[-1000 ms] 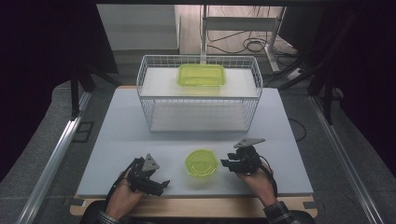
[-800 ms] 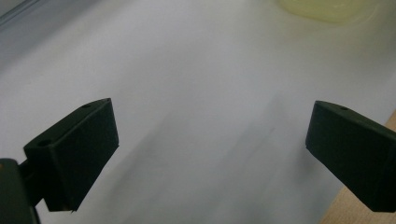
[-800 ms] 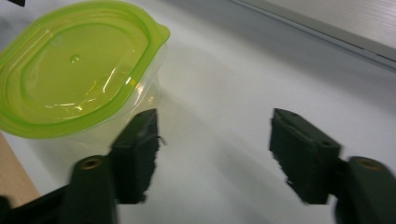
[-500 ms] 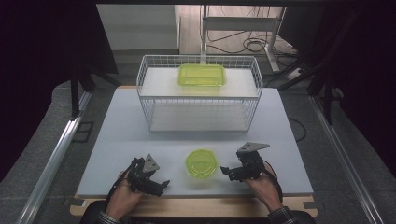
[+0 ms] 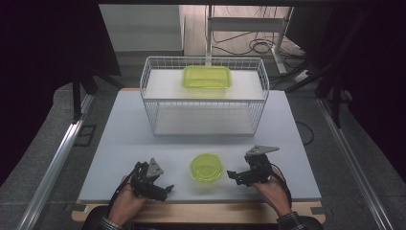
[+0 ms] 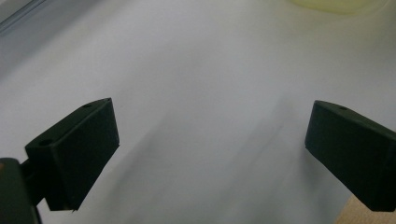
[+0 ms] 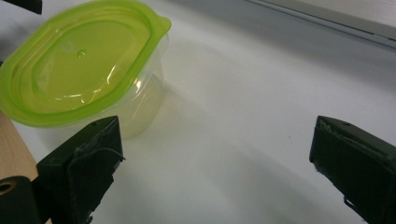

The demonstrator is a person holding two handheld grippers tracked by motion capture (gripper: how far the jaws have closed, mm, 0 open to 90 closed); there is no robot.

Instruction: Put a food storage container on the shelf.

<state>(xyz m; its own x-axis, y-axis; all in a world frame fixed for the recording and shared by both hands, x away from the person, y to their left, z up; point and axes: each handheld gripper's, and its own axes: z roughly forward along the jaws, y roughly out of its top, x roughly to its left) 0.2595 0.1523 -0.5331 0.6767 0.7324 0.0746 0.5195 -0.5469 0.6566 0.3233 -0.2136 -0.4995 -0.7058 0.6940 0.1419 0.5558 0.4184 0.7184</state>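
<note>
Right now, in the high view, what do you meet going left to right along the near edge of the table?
Left claw → round green-lidded container → right claw.

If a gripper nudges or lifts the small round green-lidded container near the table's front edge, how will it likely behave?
The container looks empty through its clear wall, so it is probably light and would slide on the smooth table rather than tip. Its thin plastic likely flexes under squeeze. The glossy lid may be slippery.

Wire basket (image 5: 206,103) beyond bare tabletop (image 5: 119,139)
</note>
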